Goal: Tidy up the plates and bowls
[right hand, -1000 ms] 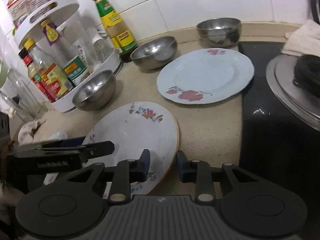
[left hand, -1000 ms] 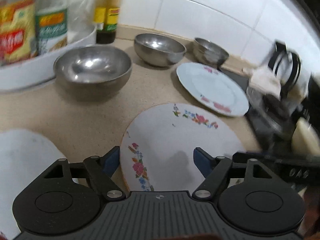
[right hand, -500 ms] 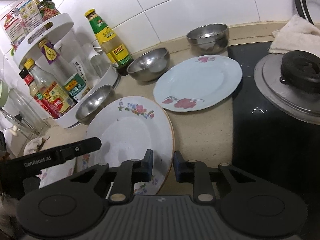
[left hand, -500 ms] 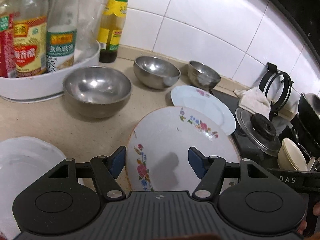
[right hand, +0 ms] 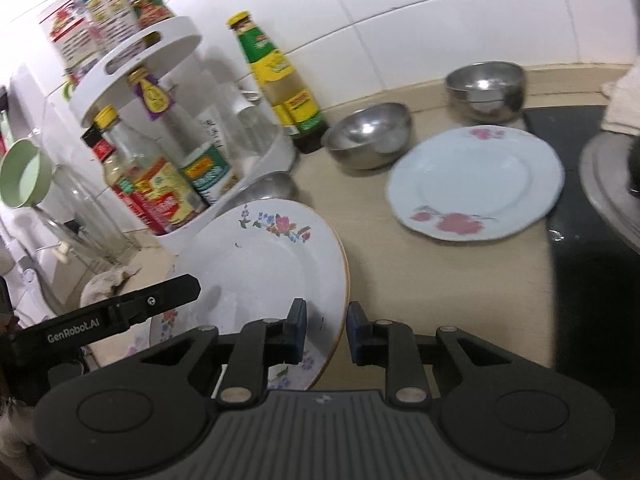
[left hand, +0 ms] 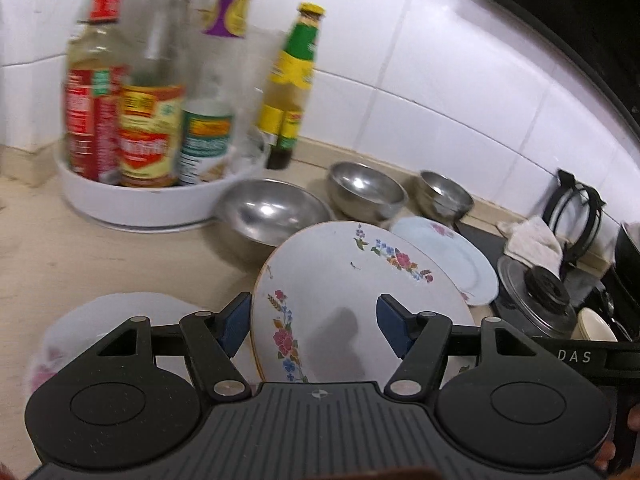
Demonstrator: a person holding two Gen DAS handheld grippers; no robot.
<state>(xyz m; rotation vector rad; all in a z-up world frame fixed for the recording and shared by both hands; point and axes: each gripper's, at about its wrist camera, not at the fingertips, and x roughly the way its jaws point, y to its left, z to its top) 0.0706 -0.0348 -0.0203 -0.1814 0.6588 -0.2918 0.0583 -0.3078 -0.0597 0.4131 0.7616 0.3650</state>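
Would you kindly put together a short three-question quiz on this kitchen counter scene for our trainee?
1. True or false: the floral plate lies flat on the counter.
2. How many steel bowls stand on the counter? A two, B three, C five.
3. What is the right hand-held gripper shut on?

Key: 1 false, it is held tilted. 2 B. 3 the floral plate's rim.
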